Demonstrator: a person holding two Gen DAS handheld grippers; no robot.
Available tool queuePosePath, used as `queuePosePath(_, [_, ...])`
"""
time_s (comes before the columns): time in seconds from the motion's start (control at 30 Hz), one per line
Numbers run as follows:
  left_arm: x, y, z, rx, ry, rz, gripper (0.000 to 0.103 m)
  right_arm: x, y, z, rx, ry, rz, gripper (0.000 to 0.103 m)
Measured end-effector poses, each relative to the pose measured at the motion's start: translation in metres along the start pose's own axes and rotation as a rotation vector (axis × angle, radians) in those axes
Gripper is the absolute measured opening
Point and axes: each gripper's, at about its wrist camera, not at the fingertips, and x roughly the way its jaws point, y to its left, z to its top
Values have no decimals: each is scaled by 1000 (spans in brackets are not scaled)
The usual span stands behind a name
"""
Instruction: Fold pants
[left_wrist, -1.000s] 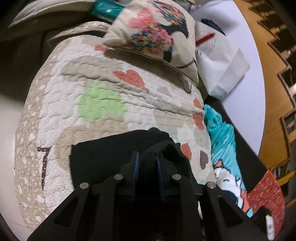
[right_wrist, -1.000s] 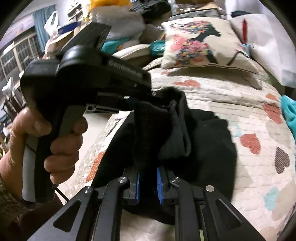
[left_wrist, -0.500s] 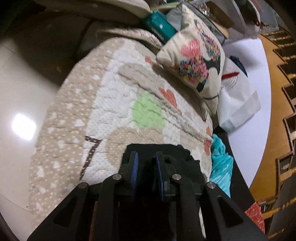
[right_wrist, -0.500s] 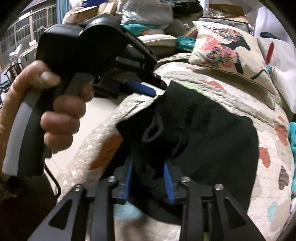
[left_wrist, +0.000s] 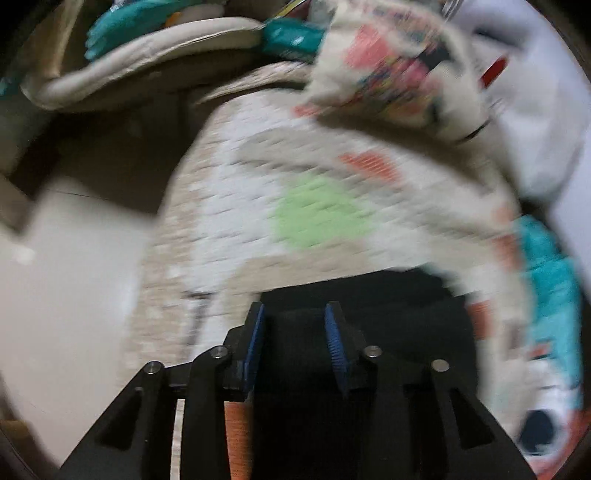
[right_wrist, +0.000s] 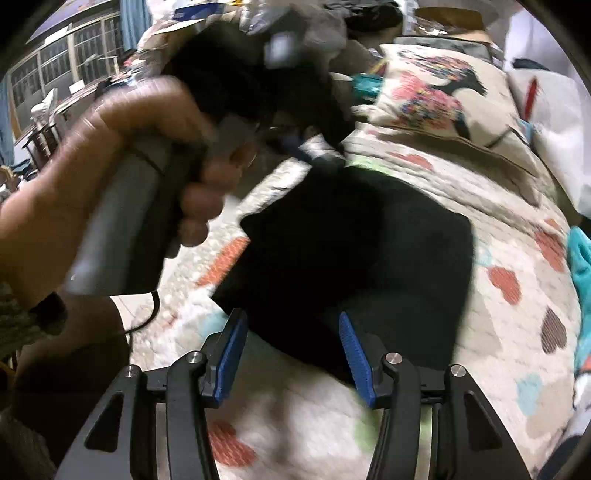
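The right gripper (right_wrist: 291, 347) has just been opening; its jaws stand wide over the near edge of the folded black pants (right_wrist: 369, 251), pads clear of the cloth. The left gripper (left_wrist: 293, 343) (blurred) has also been opening, jaws narrowly apart with a hump of black fabric between. The pants lie on the heart-patterned quilt (right_wrist: 517, 317). Beyond sits a floral pillow (right_wrist: 436, 99).

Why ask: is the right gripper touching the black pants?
Apart: the right wrist view shows the right gripper open, pads clear of the black pants lying on the quilt.
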Motion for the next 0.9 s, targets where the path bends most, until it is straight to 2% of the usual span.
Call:
queuePosePath(0.03, [0, 4, -3, 2, -8, 9, 47, -3, -6, -2, 15, -2, -2, 56])
queuePosePath(0.13, [-10, 21, -8, 0, -17, 46, 47, -12, -29, -9, 87, -25, -13, 56])
queuePosePath(0.2, [-18, 38, -7, -36, -11, 76, 46, -16, -45, -11, 158, -39, -22, 58])
queuePosePath(0.37, [-46, 84, -17, -224, -20, 17, 46, -26, -87, -19, 357, -67, -2, 59])
queuePosePath(0.43, [-56, 86, -25, -261, -39, -14, 46, -31, -100, -22, 417, -83, -5, 59])
queuePosePath(0.67, [-66, 58, -50, -296, -79, -158, 50, -35, -132, -38, 585, -94, 8, 60])
queuePosePath(0.8, [-64, 36, -56, -285, -87, -199, 55, -30, -141, -47, 632, -77, 10, 61])
queuePosePath(0.9, [-60, 19, -54, -231, -96, -193, 58, -23, -145, -50, 666, -63, 19, 61])
